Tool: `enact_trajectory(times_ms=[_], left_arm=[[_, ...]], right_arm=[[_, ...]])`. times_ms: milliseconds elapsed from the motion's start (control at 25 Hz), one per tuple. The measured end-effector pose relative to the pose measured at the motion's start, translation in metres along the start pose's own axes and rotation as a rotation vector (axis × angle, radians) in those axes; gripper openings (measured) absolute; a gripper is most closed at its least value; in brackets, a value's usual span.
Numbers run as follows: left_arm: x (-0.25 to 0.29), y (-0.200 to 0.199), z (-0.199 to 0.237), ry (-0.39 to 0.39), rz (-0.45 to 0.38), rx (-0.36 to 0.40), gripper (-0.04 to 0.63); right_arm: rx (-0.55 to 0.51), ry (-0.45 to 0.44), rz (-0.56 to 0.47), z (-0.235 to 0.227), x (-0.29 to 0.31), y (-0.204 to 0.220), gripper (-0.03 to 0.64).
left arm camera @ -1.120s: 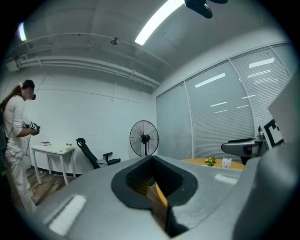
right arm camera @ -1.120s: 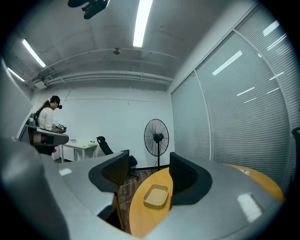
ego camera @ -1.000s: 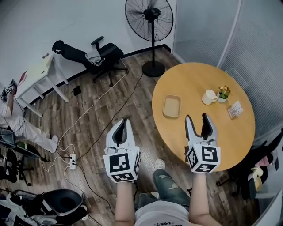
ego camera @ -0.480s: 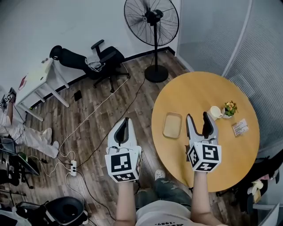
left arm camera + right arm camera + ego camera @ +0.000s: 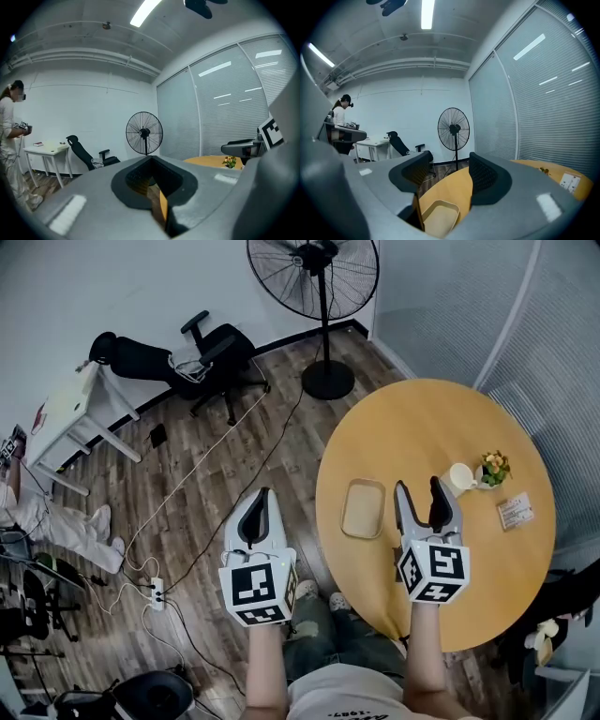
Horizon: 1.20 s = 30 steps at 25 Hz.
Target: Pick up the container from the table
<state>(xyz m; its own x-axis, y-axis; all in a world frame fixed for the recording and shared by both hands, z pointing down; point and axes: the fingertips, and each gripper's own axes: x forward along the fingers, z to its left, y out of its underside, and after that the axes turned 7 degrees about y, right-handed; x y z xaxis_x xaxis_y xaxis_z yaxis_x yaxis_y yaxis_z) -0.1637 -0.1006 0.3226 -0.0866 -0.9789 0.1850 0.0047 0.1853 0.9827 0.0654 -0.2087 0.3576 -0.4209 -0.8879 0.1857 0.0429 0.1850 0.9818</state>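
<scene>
In the head view, our left gripper (image 5: 263,495) hangs over the wooden floor (image 5: 187,493), off the table (image 5: 422,423), its jaws brought together at the tips. Our right gripper (image 5: 418,489) is over the table with its jaws apart and nothing between them. The container (image 5: 363,508), a shallow tan tray, lies flat on the table just left of the right gripper. A cup (image 5: 459,477), a small plant (image 5: 494,466) and a card (image 5: 517,510) sit near the far right edge.

In the left gripper view, our left gripper (image 5: 151,158) has its jaws meeting at the tips, gripping nothing; a fan (image 5: 144,133) stands beyond.

In the right gripper view, our right gripper (image 5: 451,161) has its jaws spread wide, and the container (image 5: 438,218) lies low in the gap between them on the table (image 5: 450,185), touching neither jaw.
</scene>
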Motion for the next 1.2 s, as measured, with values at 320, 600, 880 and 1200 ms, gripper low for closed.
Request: enact_trajectory(times_ms=[320, 600, 880, 1200], left_arm=[[0.043, 0.015, 0.008, 0.056, 0.049, -0.002, 0.000], [0.089, 0.029, 0.018, 0.129, 0.096, 0.017, 0.000], [0.137, 0.051, 0.014, 0.211, 0.152, 0.010, 0.000], [0.173, 0.075, 0.001, 0.284, 0.213, 0.004, 0.000]], right_arm=[[-0.005, 0.042, 0.074, -0.007, 0.031, 0.021, 0.275], [-0.023, 0.078, 0.134, -0.007, 0.057, 0.040, 0.275], [-0.036, 0.117, 0.207, -0.015, 0.079, 0.066, 0.275], [-0.026, 0.174, 0.286, -0.027, 0.088, 0.098, 0.275]])
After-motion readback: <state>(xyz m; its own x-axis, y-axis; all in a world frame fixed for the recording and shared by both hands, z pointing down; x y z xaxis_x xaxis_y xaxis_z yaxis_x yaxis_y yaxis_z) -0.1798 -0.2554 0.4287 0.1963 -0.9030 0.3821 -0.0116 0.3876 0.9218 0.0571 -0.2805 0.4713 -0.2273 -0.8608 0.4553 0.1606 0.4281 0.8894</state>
